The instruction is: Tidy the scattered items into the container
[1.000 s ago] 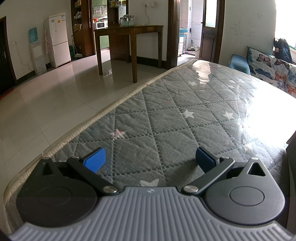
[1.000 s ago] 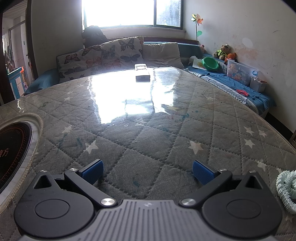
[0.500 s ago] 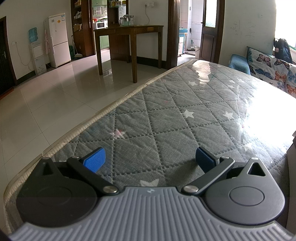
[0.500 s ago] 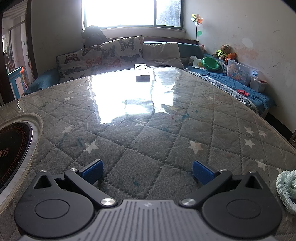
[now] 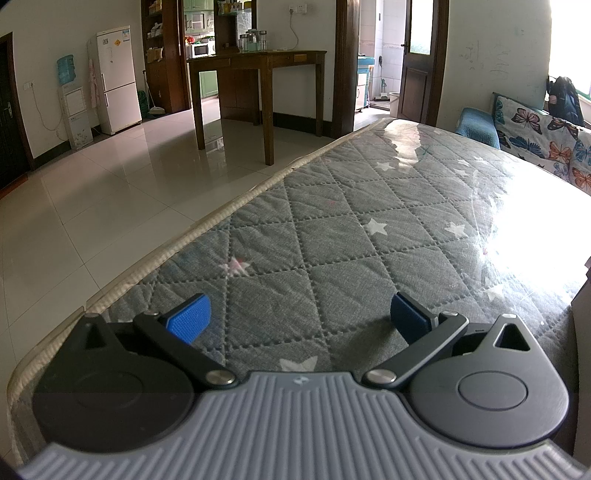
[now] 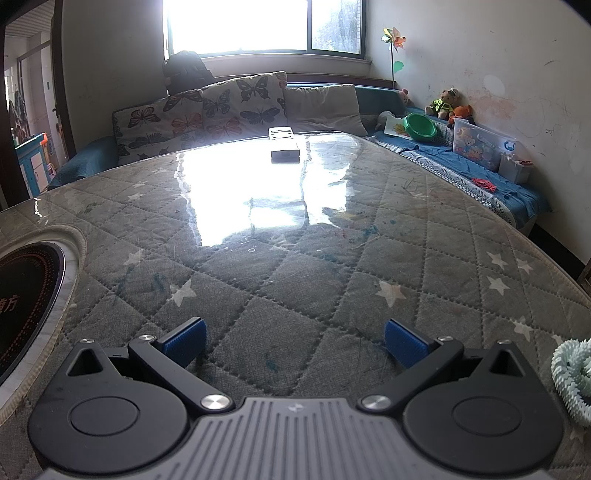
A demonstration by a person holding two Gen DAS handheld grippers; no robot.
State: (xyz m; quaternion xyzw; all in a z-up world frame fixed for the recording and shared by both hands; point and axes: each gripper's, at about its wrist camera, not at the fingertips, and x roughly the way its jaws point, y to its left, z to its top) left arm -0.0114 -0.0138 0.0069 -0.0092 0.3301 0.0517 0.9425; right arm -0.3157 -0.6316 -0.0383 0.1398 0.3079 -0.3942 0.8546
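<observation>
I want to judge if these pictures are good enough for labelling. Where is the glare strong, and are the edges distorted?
Right wrist view: the window is blown out, and its glare whitens the glossy table cover in front of the small box. Left wrist view: the cover burns out at the right side. Both views: fisheye bending curves the table edge and the walls; each tool, left and right, looks sharp.

Quilted grey cloth table cover (image 6: 280, 295) under glossy clear film, ribbed blue claw pads (image 5: 188, 323)

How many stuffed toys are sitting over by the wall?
2, as far as I can tell: a bear in a green vest and an orange toy beside it, behind the clear box. Others may be hidden.
</observation>
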